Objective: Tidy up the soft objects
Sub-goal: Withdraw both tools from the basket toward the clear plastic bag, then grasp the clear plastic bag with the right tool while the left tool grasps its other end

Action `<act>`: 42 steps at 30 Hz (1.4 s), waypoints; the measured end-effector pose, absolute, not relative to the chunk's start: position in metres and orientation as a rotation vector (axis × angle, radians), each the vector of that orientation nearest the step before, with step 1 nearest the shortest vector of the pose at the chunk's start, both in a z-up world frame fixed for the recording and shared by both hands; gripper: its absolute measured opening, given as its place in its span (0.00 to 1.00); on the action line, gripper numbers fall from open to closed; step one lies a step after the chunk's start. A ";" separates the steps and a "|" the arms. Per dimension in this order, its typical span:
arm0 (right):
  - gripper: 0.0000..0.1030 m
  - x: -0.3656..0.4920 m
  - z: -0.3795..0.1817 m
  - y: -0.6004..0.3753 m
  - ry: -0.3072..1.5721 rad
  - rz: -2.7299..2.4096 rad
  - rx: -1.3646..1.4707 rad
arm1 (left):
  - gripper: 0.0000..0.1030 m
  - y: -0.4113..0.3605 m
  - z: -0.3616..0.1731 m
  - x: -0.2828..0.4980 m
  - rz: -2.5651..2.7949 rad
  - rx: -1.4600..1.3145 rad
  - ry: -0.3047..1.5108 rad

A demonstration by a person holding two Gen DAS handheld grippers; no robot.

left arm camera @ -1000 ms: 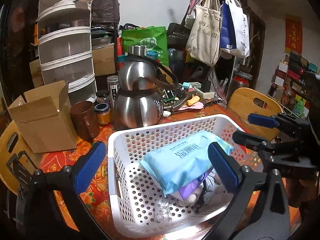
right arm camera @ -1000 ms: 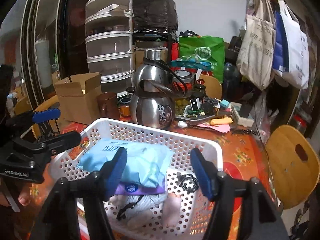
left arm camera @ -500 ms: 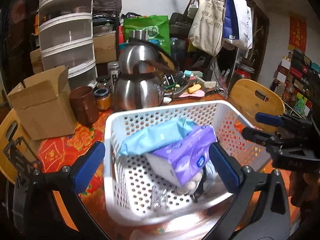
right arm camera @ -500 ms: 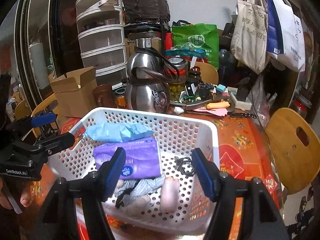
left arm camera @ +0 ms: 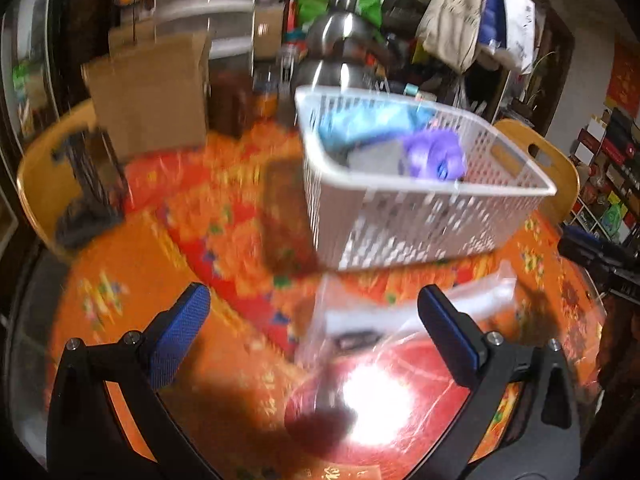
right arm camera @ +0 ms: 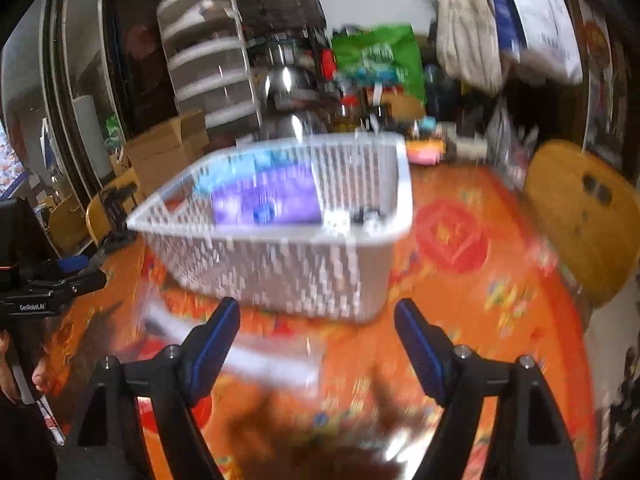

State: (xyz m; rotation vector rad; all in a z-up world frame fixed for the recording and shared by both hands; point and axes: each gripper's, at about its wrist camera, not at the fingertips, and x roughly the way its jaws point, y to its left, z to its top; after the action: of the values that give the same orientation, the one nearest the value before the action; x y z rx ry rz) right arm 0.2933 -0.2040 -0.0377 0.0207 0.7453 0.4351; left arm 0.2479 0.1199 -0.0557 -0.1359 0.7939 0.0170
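Note:
Both views are motion-blurred. A white perforated basket stands on the orange-red tablecloth. It holds a light blue wipes pack, a purple tissue pack and smaller items. A clear plastic bag lies on the cloth in front of the basket. My left gripper is open and empty, near the bag. My right gripper is open and empty, short of the basket's near wall. The left gripper also shows in the right wrist view.
Behind the basket stand steel kettles, a cardboard box, a brown mug, stacked plastic drawers and a green bag. Wooden chair backs flank the table. Tote bags hang behind.
Both grippers have pulled back and tilted down, so the basket now sits farther ahead. The clear plastic bag in front of the basket has come into view. The purple pack now lies uncovered beside the blue one.

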 end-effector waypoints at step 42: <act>0.08 0.304 -0.103 -0.160 0.866 0.446 -0.100 | 0.07 0.108 -0.120 0.267 -0.035 -0.140 0.854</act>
State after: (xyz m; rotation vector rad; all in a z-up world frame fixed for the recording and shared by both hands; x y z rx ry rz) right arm 0.3036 -0.1602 -0.1027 -0.1000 0.8657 0.4464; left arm 0.2675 0.1078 -0.1197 -0.1403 0.8538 -0.0349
